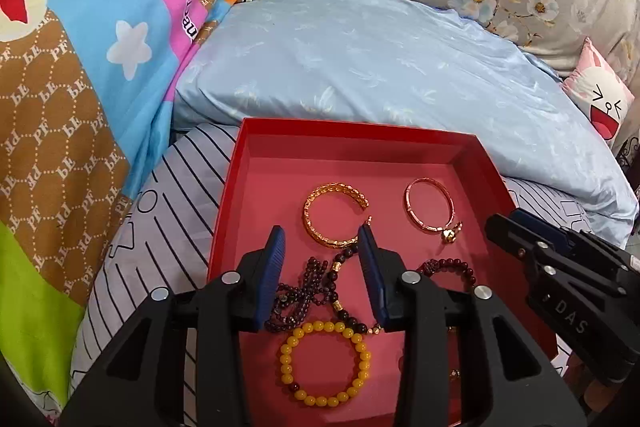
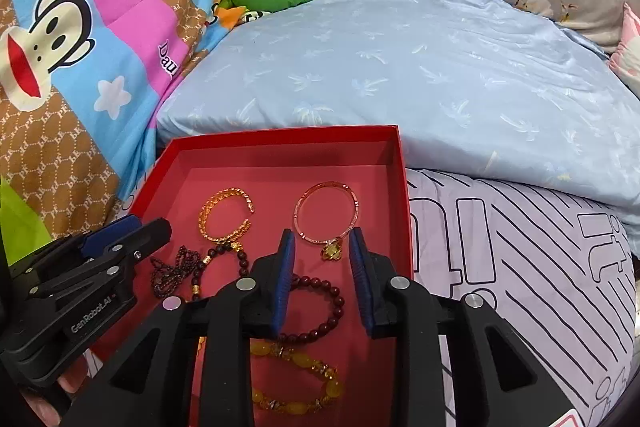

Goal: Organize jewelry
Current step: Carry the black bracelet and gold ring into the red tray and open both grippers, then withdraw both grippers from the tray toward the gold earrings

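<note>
Hovering, both claws: you are holding the left claw (image 1: 322, 277) and the right claw (image 2: 322, 281) over the red tray (image 1: 352, 129) on the bed, each spread wide and gripping nothing.

Purple bead strand (image 1: 298, 291): it is lying tangled at the tray's left, under your left claw. It is looking limp and light, so it is likely going to drape and snag. You are better off pinching a bunched loop than a single thread.

Yellow bead bracelet (image 1: 324, 363): it is sitting nearest you, touching the dark strand. Round, glossy beads are probably going to roll between the pads, so you are aiming across the cord between beads.

Gold cuff (image 1: 334, 213): it is lying toward the far left of the tray, its opening facing right. It is looking stiff and smooth, so you are closing on the band's flat sides.

Rose bangle (image 2: 326, 213): it is resting at the far right, its gold charm (image 2: 332, 251) hanging toward you between your right claw's tips. Rigid and thin, it may be slipping; take the band, not the charm.

Dark red bead bracelet (image 2: 320, 301): it is curling under your right claw, soft and light.
</note>
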### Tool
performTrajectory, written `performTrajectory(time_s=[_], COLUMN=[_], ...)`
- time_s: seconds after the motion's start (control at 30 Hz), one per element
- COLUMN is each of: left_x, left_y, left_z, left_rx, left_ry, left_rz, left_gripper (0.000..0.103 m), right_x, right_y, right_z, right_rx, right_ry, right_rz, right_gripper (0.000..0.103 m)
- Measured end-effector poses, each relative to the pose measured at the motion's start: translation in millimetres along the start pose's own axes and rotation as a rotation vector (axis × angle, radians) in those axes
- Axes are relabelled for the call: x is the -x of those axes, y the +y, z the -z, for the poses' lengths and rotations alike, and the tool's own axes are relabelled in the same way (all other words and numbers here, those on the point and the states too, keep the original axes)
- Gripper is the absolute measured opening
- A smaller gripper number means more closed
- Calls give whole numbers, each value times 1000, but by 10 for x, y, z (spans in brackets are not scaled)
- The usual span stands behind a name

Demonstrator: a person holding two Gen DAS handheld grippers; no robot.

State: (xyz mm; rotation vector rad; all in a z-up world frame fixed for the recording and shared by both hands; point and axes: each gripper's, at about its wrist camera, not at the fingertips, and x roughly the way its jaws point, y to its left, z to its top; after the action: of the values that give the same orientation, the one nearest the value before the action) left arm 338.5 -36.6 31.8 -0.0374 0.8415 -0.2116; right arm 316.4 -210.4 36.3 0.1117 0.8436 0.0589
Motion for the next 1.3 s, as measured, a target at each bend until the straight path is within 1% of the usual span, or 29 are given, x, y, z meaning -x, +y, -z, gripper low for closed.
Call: performTrajectory(time_s=[0.13, 0.33, 0.63, 0.73, 0.9, 1.1, 1.3], left_x=[77, 250, 565, 689, 835, 944, 1031], left_y=[-34, -62, -95, -64, -28, -7, 83], left_z=[22, 83, 248, 373, 630, 1039, 1433], left_rx=[-13, -15, -18, -6, -12, -25, -1], left_ry=[-8, -19, -34, -35, -35, 0, 48], left_rz=[-19, -15, -12, -14, -52, -87, -98], left_gripper=[36, 36, 36, 36, 37, 37, 37], right_x=[117, 273, 649, 778, 954, 1109, 1208], right_y=[49, 118, 196, 208, 216, 296, 359], right_z=[50, 147, 386, 562, 943, 1395, 1820], right_rx=[4, 16, 30, 42, 54, 74, 89], right_ry=[-9, -17, -36, -30, -1, 38, 87], right_rz=[-12, -13, -22, -16, -7, -1, -14], right_gripper=[29, 29, 29, 29, 29, 29, 29])
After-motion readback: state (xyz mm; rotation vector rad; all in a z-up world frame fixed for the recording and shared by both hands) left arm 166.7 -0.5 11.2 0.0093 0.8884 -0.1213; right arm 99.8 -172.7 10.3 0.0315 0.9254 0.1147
